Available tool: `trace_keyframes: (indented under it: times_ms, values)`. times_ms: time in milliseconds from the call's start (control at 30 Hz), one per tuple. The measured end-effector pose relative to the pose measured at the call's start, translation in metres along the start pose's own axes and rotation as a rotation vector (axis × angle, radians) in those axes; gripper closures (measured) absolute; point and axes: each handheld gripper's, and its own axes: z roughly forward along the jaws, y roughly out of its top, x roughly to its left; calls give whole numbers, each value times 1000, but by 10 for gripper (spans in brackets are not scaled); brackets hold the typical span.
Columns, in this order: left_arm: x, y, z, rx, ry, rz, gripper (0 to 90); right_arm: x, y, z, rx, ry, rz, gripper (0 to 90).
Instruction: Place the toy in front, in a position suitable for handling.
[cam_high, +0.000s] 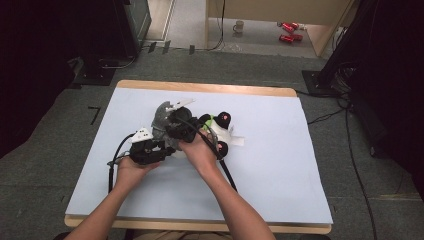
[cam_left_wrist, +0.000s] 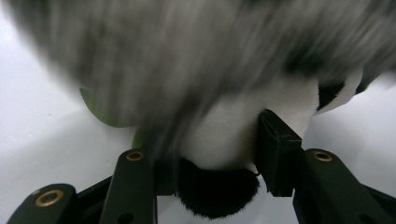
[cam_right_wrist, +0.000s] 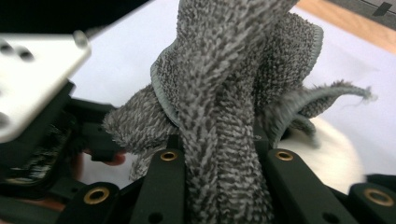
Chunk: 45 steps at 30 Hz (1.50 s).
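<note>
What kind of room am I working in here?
Probably a lab or workshop recording bay, not a home: one small wooden table under a pale sheet on grey carpet, dark stands with loose cables around it, and a mug on the floor.

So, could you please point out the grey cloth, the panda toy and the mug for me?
grey cloth (cam_right_wrist: 224, 93), right gripper view, on the bunched middle fold above the jaws.
panda toy (cam_left_wrist: 229, 135), left gripper view, on its white fur between the jaws.
mug (cam_high: 239, 26), high view, on its side, on the floor beyond the table.
</note>
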Motion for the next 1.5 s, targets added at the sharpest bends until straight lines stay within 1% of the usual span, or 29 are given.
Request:
trace_keyframes:
  times_ms: [67, 133, 167, 233, 300, 333, 367, 500, 533, 567, 600, 633, 700, 733, 767, 800, 900, 933, 1000, 1033, 1100, 1167, 1200, 1233, 1267, 1333, 1433, 1467, 1500]
  values:
    - [0, 0, 0, 1, 10, -5, 563, 2, -1, 4, 14, -14, -13, 765]
    - [0, 0, 1, -1, 9, -22, 575, 0, -5, 11, 10, -38, -61, 768]
    - [0, 0, 1, -2, 9, -14, 586, -6, -8, 10, 1, -38, -90, 773]
    - [0, 1, 2, -5, 6, -5, 589, -9, -9, 8, 1, -36, -96, 775]
    - [1, 4, 2, 7, 4, -1, 594, -16, -11, 5, -7, -40, -97, 777]
    - [1, 6, 2, 13, 4, -5, 600, -22, -11, 0, -8, -67, -102, 778]
    - [1, 6, 2, 13, 4, -5, 602, -22, -11, 0, -8, -67, -102, 778]
    - [2, 6, 2, 14, 2, -5, 605, -29, -12, -7, -15, -112, -106, 777]
    - [2, 6, 2, 14, 2, -4, 607, -33, -13, -12, -13, -153, -114, 778]
    - [2, 6, 2, 16, 2, -2, 607, -33, -13, -12, -13, -153, -114, 778]
    - [3, 6, 2, 18, 1, 1, 607, -41, -15, -18, 2, -200, -109, 782]
    - [3, 6, 2, 19, -1, 4, 607, -41, -15, -18, 2, -200, -109, 782]
    - [3, 5, 2, 18, -6, 19, 607, -56, -20, -22, 39, -239, -80, 783]
    - [3, 5, 3, 12, -8, 21, 607, -63, -22, -23, 44, -239, -65, 783]
    - [2, 5, 3, 9, -7, 18, 606, -73, -25, -26, 32, -218, -34, 783]
    - [2, 6, 4, 7, -5, 14, 606, -76, -25, -27, 25, -211, -20, 783]
    - [2, 6, 4, 7, -9, -1, 605, -80, -21, -32, 21, -239, -29, 782]
    - [2, 5, 4, 8, -10, 0, 605, -79, -15, -36, 13, -278, -31, 783]
    - [2, 4, 4, 6, -11, -1, 605, -79, -12, -38, 7, -283, -27, 784]
    - [2, 4, 4, 4, -12, -1, 605, -77, -7, -43, -10, -286, -16, 787]
    - [2, 3, 4, -2, -11, 0, 604, -72, 1, -51, -42, -261, -2, 788]
    - [3, 3, 4, -3, -13, 0, 602, -59, 10, -58, -85, -214, -6, 788]
    - [3, 3, 4, -4, -14, 1, 598, -45, 15, -59, -107, -170, -21, 788]
    - [3, 3, 4, -4, -13, 1, 598, -45, 15, -59, -107, -170, -21, 788]
    - [3, 3, 4, -7, -12, 0, 596, -40, 16, -58, -115, -150, -22, 787]
    - [3, 3, 4, -8, -11, -1, 591, -23, 18, -49, -112, -86, -23, 787]
    - [3, 3, 4, -5, -9, 2, 586, -6, 15, -31, -76, -23, -30, 786]
    - [3, 3, 4, -3, -8, 2, 581, 1, 8, -13, -38, 8, -39, 785]
    - [3, 3, 4, -2, -9, 1, 581, 1, 8, -13, -38, 8, -39, 785]
